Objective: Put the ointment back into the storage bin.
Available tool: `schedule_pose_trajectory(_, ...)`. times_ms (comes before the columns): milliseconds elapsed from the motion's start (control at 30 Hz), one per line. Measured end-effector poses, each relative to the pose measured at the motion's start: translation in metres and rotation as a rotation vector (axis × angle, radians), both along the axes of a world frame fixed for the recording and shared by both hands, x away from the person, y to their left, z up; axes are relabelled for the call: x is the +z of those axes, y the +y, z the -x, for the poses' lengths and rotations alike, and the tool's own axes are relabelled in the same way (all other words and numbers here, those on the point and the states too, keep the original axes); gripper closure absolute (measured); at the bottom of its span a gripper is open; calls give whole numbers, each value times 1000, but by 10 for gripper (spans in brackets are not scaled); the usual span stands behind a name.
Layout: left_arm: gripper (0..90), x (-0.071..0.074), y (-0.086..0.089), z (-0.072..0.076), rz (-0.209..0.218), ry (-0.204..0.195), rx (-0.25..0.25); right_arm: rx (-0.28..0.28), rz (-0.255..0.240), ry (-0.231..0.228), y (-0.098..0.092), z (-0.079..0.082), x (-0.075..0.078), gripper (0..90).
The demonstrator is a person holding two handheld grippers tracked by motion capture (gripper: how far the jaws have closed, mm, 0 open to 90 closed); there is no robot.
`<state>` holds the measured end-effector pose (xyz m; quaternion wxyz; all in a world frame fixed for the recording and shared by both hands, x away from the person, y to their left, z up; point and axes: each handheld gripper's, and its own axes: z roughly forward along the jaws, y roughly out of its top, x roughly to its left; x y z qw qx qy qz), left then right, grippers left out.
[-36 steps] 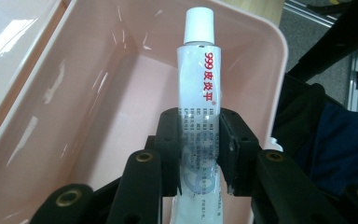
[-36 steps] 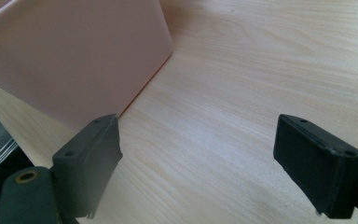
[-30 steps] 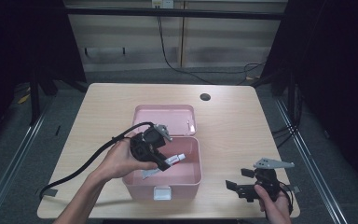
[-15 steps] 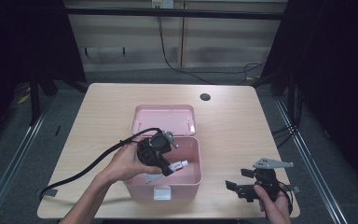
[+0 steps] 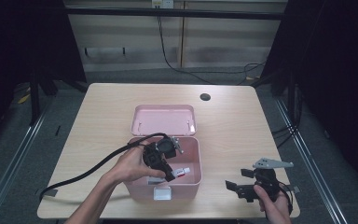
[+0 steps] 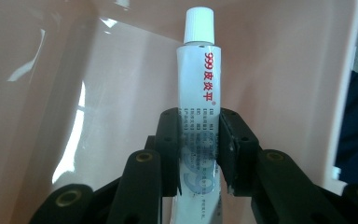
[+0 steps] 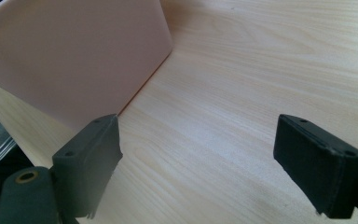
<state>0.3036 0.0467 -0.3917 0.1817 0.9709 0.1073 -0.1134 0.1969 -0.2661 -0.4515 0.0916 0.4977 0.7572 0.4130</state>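
High view: tube (image 5: 181, 172) cap seemingly rightward.

We look along the right gripper (image 7: 198, 154) – its two black jaws stand wide apart with nothing between them – over a pale wooden table (image 7: 261, 70). A pink box (image 7: 74, 51) stands on the table at upper left, near the left jaw.
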Motion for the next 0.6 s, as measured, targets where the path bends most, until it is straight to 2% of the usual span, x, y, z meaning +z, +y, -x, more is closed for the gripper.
schedule_pose_trajectory(67,711,-3,-1,-1,-12,-1,-14,1,1,1,0,0,0,141)
schedule_pose_trajectory(200,711,-8,-4,0,-21,12,-8,4,-3,1,0,0,0,141)
schedule_pose_trajectory(333,711,-12,-6,0,-42,23,-38,6,0,1,0,0,0,141)
schedule_pose_trajectory(467,710,-15,-7,-1,-39,31,-27,6,0,1,0,0,0,141)
schedule_pose_trajectory(533,710,-16,-8,-1,-21,43,-16,15,2,2,1,0,0,142)
schedule_pose_trajectory(600,710,-16,-8,-2,-27,48,-24,18,3,5,1,0,-1,142)
